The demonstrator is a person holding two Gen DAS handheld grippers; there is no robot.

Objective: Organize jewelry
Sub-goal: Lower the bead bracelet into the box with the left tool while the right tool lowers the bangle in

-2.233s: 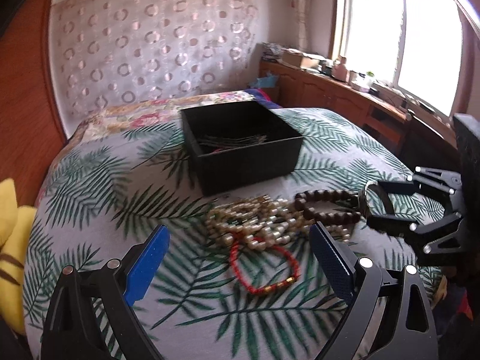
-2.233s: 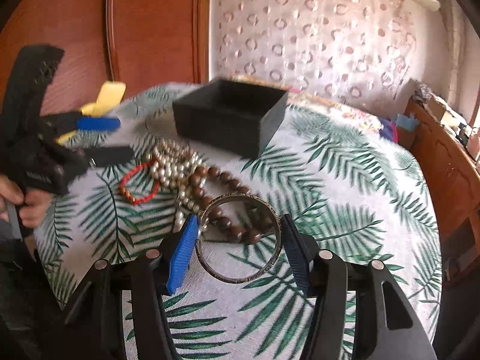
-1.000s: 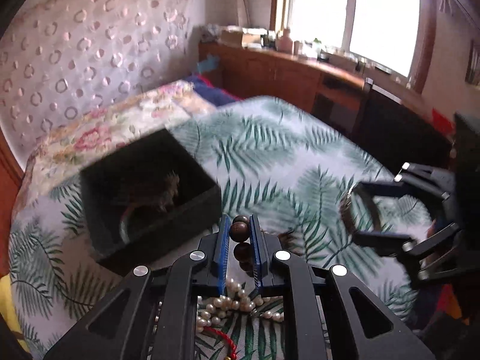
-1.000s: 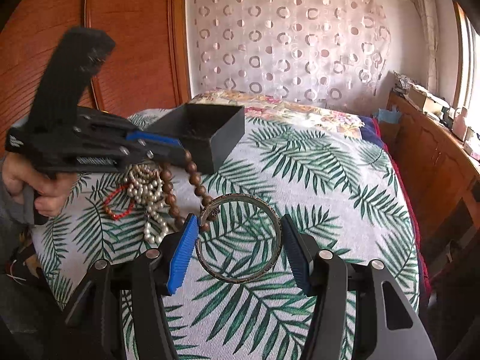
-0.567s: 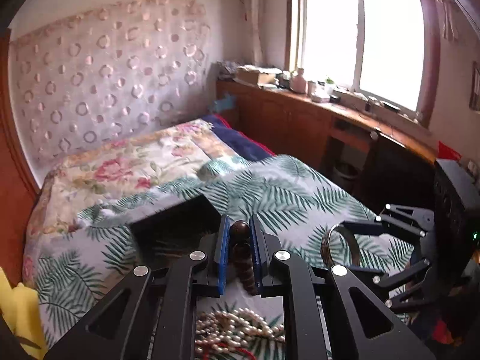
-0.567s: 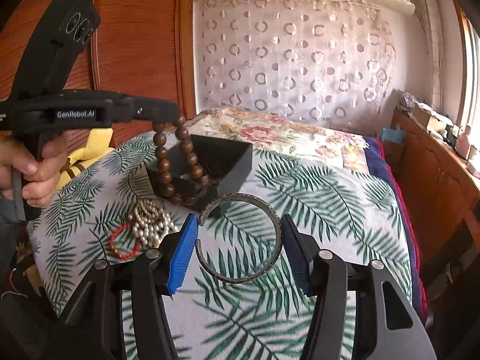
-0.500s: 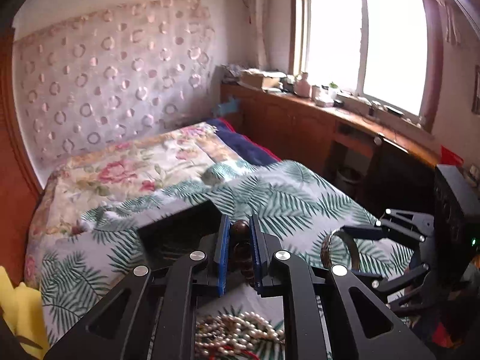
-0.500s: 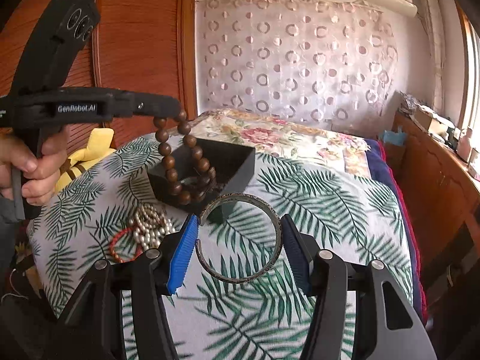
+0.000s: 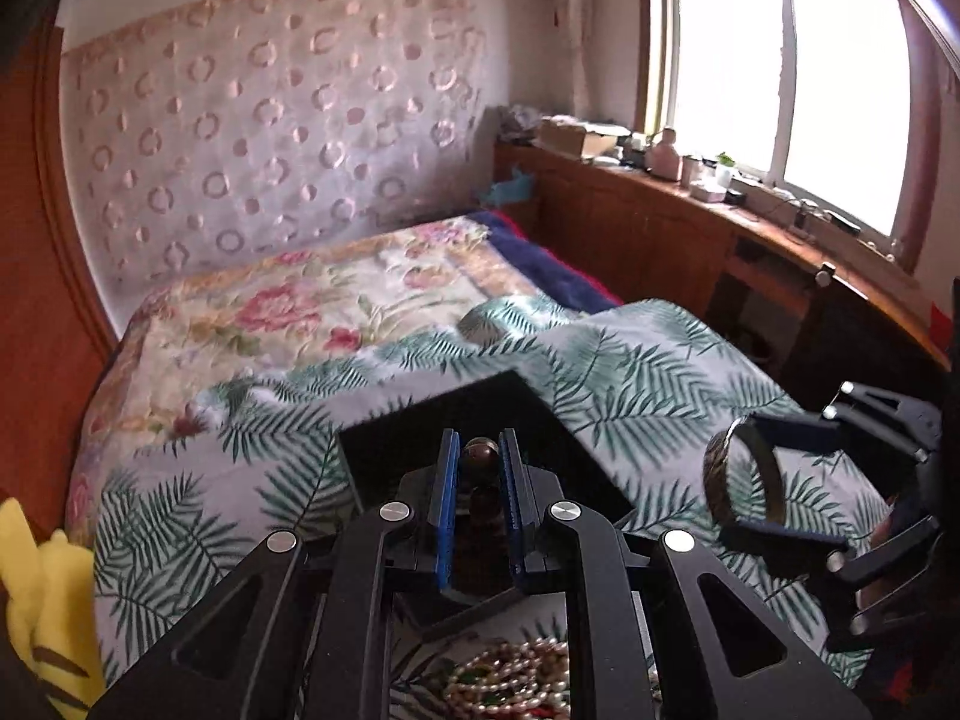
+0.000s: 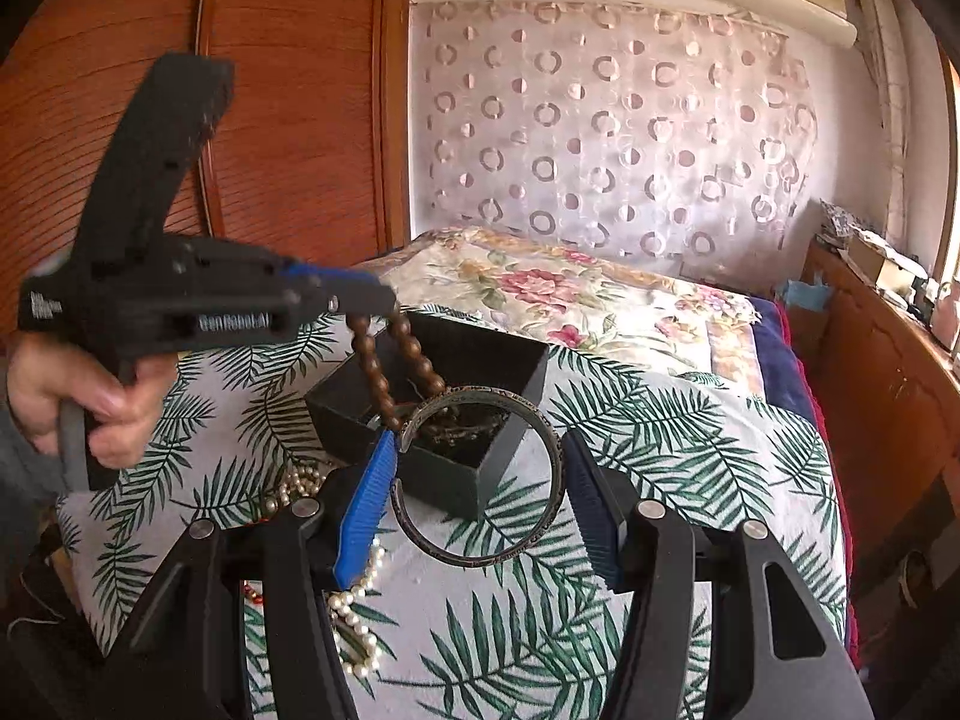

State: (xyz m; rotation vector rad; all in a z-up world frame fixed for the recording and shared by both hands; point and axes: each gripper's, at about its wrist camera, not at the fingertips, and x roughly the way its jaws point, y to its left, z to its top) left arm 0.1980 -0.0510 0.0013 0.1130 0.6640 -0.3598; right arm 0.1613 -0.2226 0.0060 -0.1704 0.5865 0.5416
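Left wrist view: a string of dark brown wooden beads (image 9: 480, 456) is seen pinched between the blue pads of the left gripper (image 9: 479, 468), whose jaws are drawn nearly together on it. From the right wrist view the wooden beads (image 10: 384, 372) are shown hanging as a long loop of round, glossy beads, its lower end dipping into the black box (image 10: 516, 372) on the palm-leaf bedspread (image 10: 690, 450). A dark metal bangle (image 10: 516, 414), open at one side with a patterned rim, is clamped across its width between the pads of the right gripper (image 10: 480, 480); it is held in the air in front of the box's near corner.

The left gripper (image 10: 336, 300) is held level above the box by a hand (image 10: 78, 384) wrapped around its handle, with a grey sleeve (image 10: 18, 468) at the wrist. The right gripper (image 9: 774, 480) is seen to the right of the box, tilted downward.

A heap of pearl strands (image 10: 354, 606) and a red bracelet (image 10: 255, 591) are left on the bedspread just beside the box's near-left wall. To the right of the box the bedspread is bare up to the bed's edge; beyond it a wooden cabinet (image 10: 888, 372) is seen.
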